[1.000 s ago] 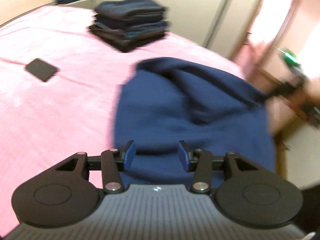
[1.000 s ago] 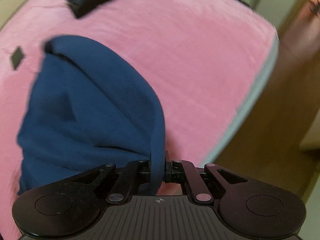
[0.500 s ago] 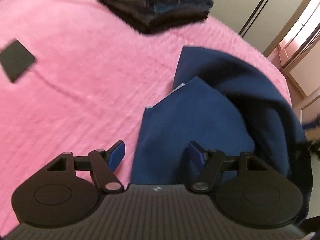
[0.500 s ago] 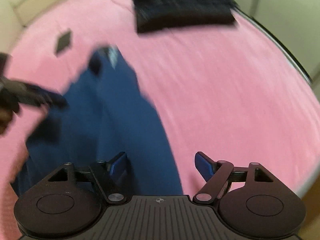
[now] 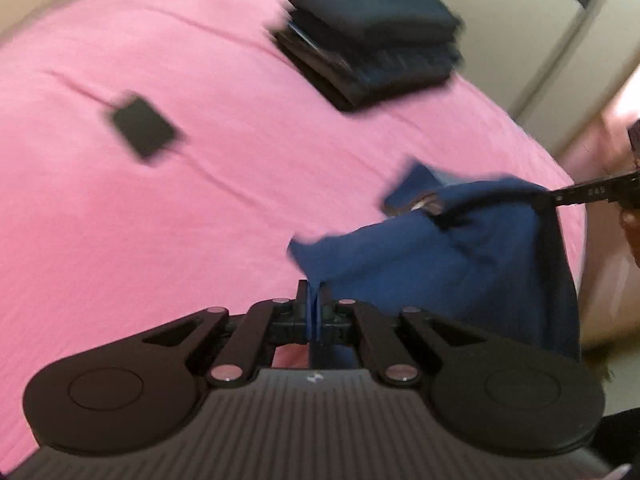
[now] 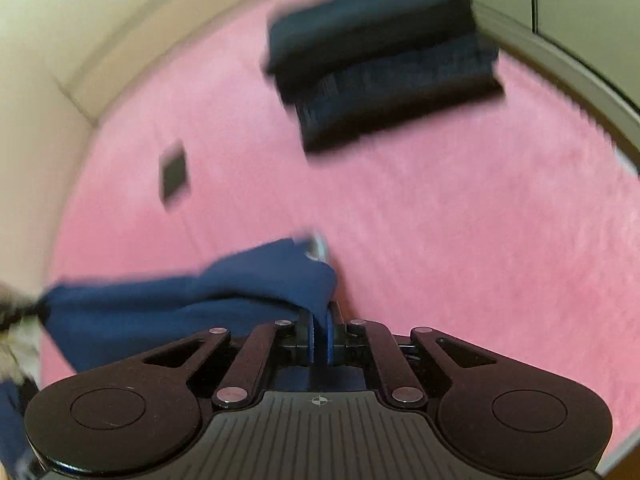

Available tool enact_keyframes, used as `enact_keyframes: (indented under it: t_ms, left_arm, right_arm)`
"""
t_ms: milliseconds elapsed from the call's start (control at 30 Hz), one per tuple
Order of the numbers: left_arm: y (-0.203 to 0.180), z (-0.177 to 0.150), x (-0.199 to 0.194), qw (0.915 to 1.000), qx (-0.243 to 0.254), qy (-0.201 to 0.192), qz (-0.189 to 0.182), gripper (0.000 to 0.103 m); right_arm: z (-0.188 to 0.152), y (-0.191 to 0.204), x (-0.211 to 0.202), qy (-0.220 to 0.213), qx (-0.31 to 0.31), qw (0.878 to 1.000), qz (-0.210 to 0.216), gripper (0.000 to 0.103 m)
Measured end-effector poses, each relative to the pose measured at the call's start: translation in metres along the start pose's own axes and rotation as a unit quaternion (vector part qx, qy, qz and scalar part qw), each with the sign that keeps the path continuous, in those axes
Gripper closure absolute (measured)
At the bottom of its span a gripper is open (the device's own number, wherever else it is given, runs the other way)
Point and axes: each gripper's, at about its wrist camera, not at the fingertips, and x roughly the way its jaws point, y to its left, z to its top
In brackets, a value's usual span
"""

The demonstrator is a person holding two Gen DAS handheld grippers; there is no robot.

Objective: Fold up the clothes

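My left gripper (image 5: 314, 312) and right gripper (image 6: 320, 338) each clench an edge of the blue garment (image 5: 440, 264), stretched above the pink blanket (image 5: 160, 220). Beyond the garment, open blanket reaches the folded stack (image 6: 380, 64) and black card (image 5: 142, 128).

Motion blur and cropped edges

The stack of dark folded clothes (image 5: 372, 44) smears in both views — its layers cannot be counted. The flat black object (image 5: 142, 130) is too blurred to identify, and the right gripper (image 5: 588, 194) is cut off at the frame's edge.
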Motion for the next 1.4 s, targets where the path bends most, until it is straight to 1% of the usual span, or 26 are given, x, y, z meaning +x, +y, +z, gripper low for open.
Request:
enact_keyframes:
  t_ms: [67, 133, 167, 200, 233, 267, 300, 400, 433, 500, 633, 667, 733, 800, 833, 900, 933, 1000, 1033, 1067, 1100, 1133, 1233, 1300, 1367, 1400]
  left_arm:
    - [0.012, -0.005, -0.05, 0.9983, -0.033, -0.039, 0.027, 0.102]
    - [0.023, -0.011, -0.084, 0.9943, -0.064, -0.068, 0.052, 0.101]
    - [0.029, -0.014, -0.095, 0.9916, -0.08, -0.077, 0.066, 0.101]
    - [0.036, -0.017, -0.096, 0.9886, -0.096, -0.078, 0.086, 0.102]
    - [0.044, -0.022, -0.09, 0.9853, -0.114, -0.066, 0.109, 0.102]
    - [0.053, -0.028, -0.08, 0.9815, -0.132, -0.046, 0.131, 0.099]
    - [0.06, -0.037, -0.069, 0.9784, -0.148, -0.026, 0.143, 0.091]
    - [0.073, -0.074, -0.04, 0.9729, -0.181, 0.03, 0.141, 0.085]
    - [0.071, -0.087, -0.034, 0.9733, -0.184, 0.039, 0.132, 0.082]
    - [0.065, -0.113, -0.022, 0.9744, -0.186, 0.057, 0.113, 0.071]
    - [0.056, -0.164, 0.002, 0.9776, -0.17, 0.093, 0.082, 0.061]
    - [0.054, -0.175, 0.008, 0.9784, -0.164, 0.1, 0.075, 0.056]
    - [0.05, -0.198, 0.018, 0.9796, -0.153, 0.115, 0.061, 0.055]
    - [0.047, -0.22, 0.029, 0.9802, -0.142, 0.129, 0.047, 0.055]
    - [0.045, -0.231, 0.035, 0.9804, -0.137, 0.136, 0.039, 0.055]
    - [0.044, -0.24, 0.045, 0.9809, -0.123, 0.148, 0.031, 0.055]
    - [0.043, -0.243, 0.048, 0.9807, -0.116, 0.155, 0.028, 0.056]
    - [0.043, -0.244, 0.054, 0.9813, -0.102, 0.163, 0.017, 0.061]
    - [0.04, -0.245, 0.055, 0.9819, -0.092, 0.165, 0.013, 0.065]
    - [0.039, -0.245, 0.054, 0.9822, -0.086, 0.167, 0.01, 0.08]
    - [0.039, -0.245, 0.052, 0.9824, -0.082, 0.168, 0.009, 0.098]
    - [0.04, -0.244, 0.048, 0.9825, -0.082, 0.167, 0.006, 0.1]
    - [0.043, -0.24, 0.022, 0.984, -0.08, 0.159, -0.006, 0.1]
    - [0.04, -0.239, -0.004, 0.9854, -0.075, 0.152, -0.015, 0.1]
    - [0.034, -0.239, -0.032, 0.9851, -0.083, 0.149, -0.023, 0.101]
    - [0.028, -0.244, -0.043, 0.984, -0.087, 0.152, -0.029, 0.101]
  right_arm:
    - [0.019, 0.018, -0.002, -0.041, -0.016, 0.999, 0.025, 0.099]
    - [0.03, 0.03, 0.017, -0.055, -0.022, 0.998, 0.036, 0.098]
    - [0.032, 0.035, 0.033, -0.052, -0.027, 0.998, 0.026, 0.096]
    - [0.03, 0.037, 0.05, -0.037, -0.032, 0.999, 0.009, 0.078]
    - [0.028, 0.04, 0.066, -0.02, -0.037, 0.999, -0.009, 0.054]
    - [0.023, 0.04, 0.077, -0.009, -0.034, 0.999, -0.018, 0.044]
    - [0.016, 0.039, 0.08, -0.002, -0.029, 0.999, -0.02, 0.038]
    - [-0.018, 0.032, 0.077, 0.026, -0.024, 0.999, -0.033, 0.037]
    - [-0.032, 0.029, 0.074, 0.037, -0.024, 0.998, -0.04, 0.033]
    - [-0.066, 0.018, 0.071, 0.073, -0.005, 0.995, -0.06, 0.03]
    - [-0.138, -0.005, 0.055, 0.143, 0.033, 0.985, -0.091, 0.03]
    - [-0.156, -0.009, 0.051, 0.157, 0.041, 0.982, -0.094, 0.03]
    - [-0.189, -0.017, 0.044, 0.183, 0.057, 0.977, -0.094, 0.03]
    - [-0.214, -0.022, 0.043, 0.197, 0.076, 0.973, -0.088, 0.03]
    - [-0.223, -0.022, 0.044, 0.198, 0.087, 0.973, -0.083, 0.03]
    - [-0.241, -0.022, 0.044, 0.199, 0.108, 0.971, -0.074, 0.03]
    - [-0.249, -0.023, 0.045, 0.199, 0.119, 0.97, -0.069, 0.031]
    - [-0.259, -0.019, 0.048, 0.2, 0.122, 0.97, -0.072, 0.031]
    - [-0.261, -0.018, 0.049, 0.201, 0.119, 0.969, -0.079, 0.053]
    - [-0.26, -0.018, 0.049, 0.206, 0.121, 0.967, -0.087, 0.073]
    - [-0.258, -0.019, 0.048, 0.211, 0.122, 0.965, -0.096, 0.102]
    - [-0.253, -0.021, 0.044, 0.216, 0.129, 0.963, -0.092, 0.102]
    - [-0.23, -0.014, 0.021, 0.229, 0.074, 0.967, -0.086, 0.102]
    - [-0.219, -0.015, -0.002, 0.24, 0.056, 0.965, -0.093, 0.102]
    - [-0.222, -0.023, -0.02, 0.262, 0.039, 0.958, -0.111, 0.102]
    - [-0.229, -0.031, -0.026, 0.28, 0.033, 0.952, -0.122, 0.102]
